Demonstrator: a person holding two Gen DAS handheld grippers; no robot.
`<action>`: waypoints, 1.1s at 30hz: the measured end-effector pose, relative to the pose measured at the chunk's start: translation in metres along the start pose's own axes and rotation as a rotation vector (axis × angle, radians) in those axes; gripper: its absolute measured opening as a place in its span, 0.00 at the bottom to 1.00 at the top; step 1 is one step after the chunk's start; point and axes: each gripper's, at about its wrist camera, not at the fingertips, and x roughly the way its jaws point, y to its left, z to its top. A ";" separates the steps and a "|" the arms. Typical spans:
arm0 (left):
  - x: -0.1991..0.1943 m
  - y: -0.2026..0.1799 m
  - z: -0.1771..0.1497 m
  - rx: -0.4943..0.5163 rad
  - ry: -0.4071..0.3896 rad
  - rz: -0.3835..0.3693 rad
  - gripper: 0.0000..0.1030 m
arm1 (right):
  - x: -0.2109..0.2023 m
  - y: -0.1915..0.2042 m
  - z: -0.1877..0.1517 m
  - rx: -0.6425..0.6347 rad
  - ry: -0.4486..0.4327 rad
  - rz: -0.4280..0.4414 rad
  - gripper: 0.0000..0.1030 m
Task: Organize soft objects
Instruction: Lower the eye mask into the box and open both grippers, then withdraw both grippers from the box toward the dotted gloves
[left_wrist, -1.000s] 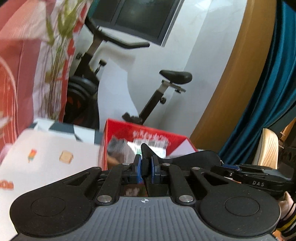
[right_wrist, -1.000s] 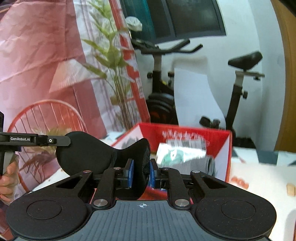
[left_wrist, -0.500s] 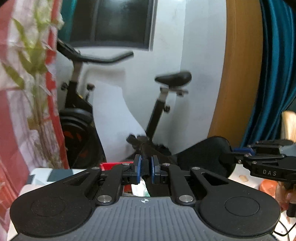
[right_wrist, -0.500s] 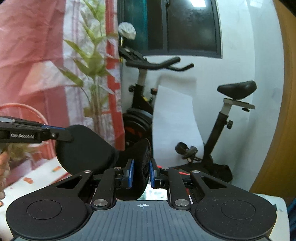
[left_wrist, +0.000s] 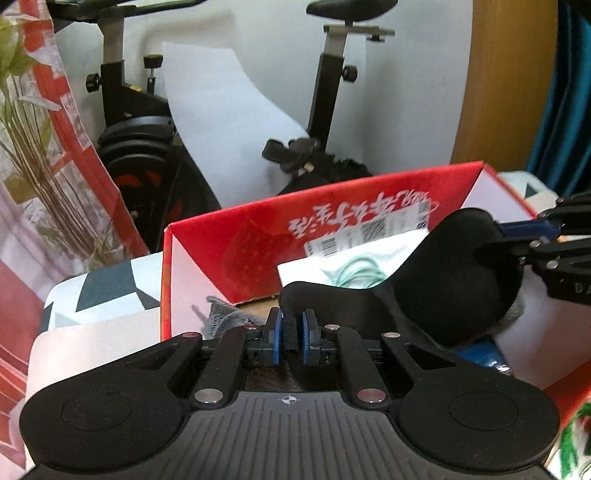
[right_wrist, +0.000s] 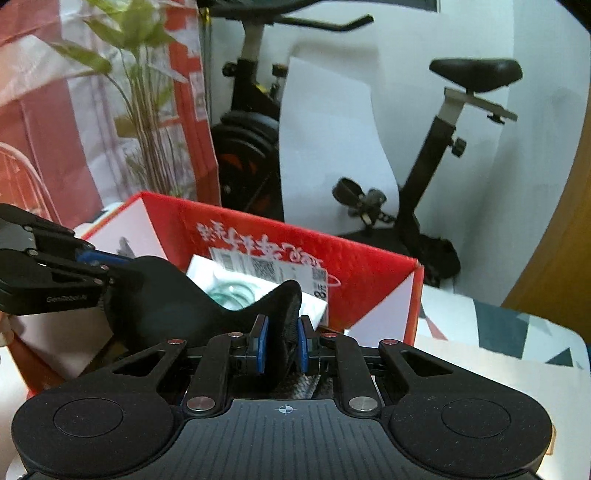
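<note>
The left gripper (left_wrist: 291, 334) is pinching one end of a black eye mask (left_wrist: 454, 273), its blue pads drawn almost together on the thin fabric edge. The right gripper (right_wrist: 280, 349) is clamping the opposite end of the same mask, its pads standing a little wider around a thicker fold. The mask is hanging stretched between them above the open red box (left_wrist: 236, 254), whose near wall is standing just ahead of both grippers. Inside the box, a white packet (right_wrist: 229, 280) with green loops and some grey fabric (left_wrist: 221, 317) are lying beneath the mask. An exercise bike (right_wrist: 424, 155) is standing behind.
</note>
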 end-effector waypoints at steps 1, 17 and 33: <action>0.002 0.000 0.001 0.001 0.008 0.004 0.12 | 0.002 -0.002 0.000 0.006 0.008 0.002 0.15; 0.010 -0.003 0.004 0.008 0.016 0.020 0.19 | 0.019 0.000 -0.003 -0.016 0.105 -0.003 0.15; -0.044 0.019 0.010 -0.064 -0.131 0.017 0.32 | 0.020 0.004 -0.003 -0.026 0.116 -0.085 0.25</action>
